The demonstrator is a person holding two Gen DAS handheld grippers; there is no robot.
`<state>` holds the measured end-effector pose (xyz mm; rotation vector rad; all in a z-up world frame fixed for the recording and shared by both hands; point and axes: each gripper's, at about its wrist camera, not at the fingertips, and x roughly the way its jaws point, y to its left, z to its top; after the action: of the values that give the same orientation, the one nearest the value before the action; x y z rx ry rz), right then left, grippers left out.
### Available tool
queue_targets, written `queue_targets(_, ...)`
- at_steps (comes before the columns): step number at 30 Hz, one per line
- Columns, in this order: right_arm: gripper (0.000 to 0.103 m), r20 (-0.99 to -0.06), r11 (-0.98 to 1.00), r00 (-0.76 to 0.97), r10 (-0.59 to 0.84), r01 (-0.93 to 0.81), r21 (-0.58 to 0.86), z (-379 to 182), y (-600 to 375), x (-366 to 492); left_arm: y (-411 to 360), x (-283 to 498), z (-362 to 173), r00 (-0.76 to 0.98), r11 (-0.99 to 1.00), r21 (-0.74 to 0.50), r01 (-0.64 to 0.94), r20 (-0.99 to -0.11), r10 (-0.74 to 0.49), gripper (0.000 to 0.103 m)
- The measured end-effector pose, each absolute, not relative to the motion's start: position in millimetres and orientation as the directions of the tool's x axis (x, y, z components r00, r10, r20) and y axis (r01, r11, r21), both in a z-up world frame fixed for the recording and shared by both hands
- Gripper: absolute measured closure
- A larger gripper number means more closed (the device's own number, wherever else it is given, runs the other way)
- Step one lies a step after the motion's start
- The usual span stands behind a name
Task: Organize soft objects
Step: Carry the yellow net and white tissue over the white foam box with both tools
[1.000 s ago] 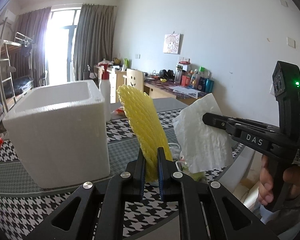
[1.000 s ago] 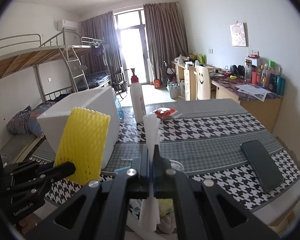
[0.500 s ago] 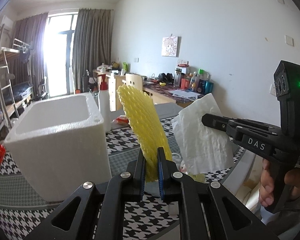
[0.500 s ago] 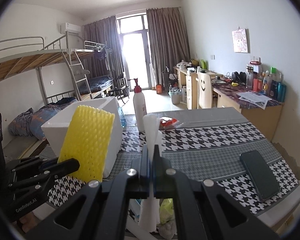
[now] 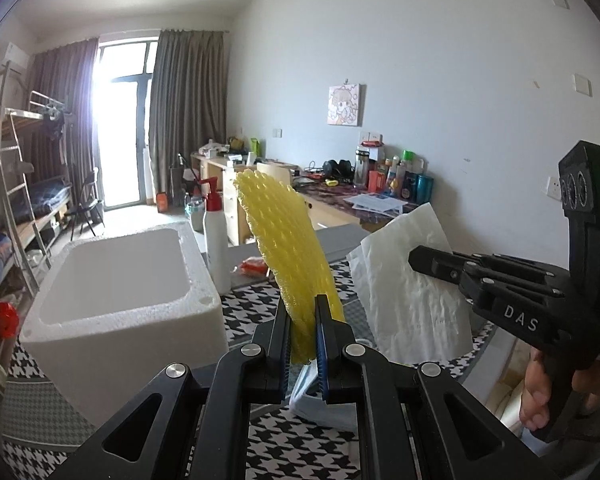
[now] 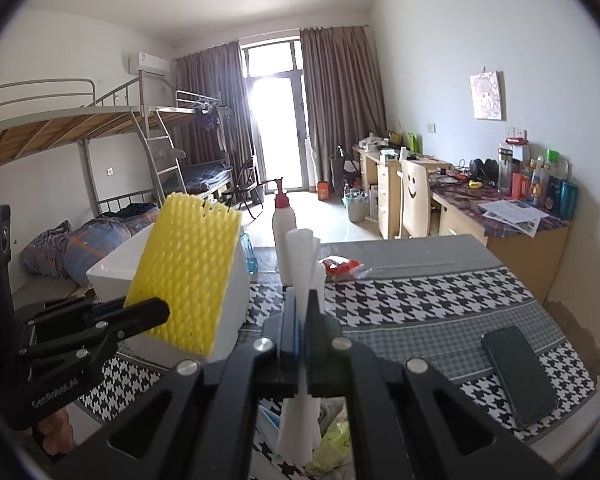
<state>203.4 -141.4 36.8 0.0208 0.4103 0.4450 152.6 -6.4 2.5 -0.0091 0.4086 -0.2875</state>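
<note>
Yellow foam net stands upright, clamped in the left gripper. The right gripper pinches a white foam sheet. Both hang above the bench, beside the white foam box.

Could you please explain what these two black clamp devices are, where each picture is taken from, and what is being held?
They are hand-held two-finger grippers, not robot arms: a person carries one in each hand, and each has a fisheye camera looking forward along its fingers.

In the left wrist view, the left gripper is shut on a yellow foam net sleeve. The right gripper shows from the side there, holding a white foam sheet.

The right wrist view shows that same sheet edge-on between the right gripper's own fingers.

On the houndstooth table stand an open white foam box and a white pump bottle; a dark phone lies near the right edge.
</note>
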Motion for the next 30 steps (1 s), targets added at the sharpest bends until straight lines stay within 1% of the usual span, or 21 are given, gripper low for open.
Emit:
queue_targets(7, 0.099, -0.367, 0.895, 0.819, 0.442, -0.430, 0.118, 42.3, -138.9, 207.5, -8.0, 154.7, 9.7, 0.885, 0.961, -0.062, 0.269, -0.379, -0.272, 0.092)
queue_targets(30, 0.099, -0.327, 0.889, 0.830, 0.452, -0.448, 0.094, 63.4, -130.9, 217.2, -0.2, 174.6, 36.4, 0.925, 0.984, -0.012, 0.178, -0.340, -0.172, 0.092)
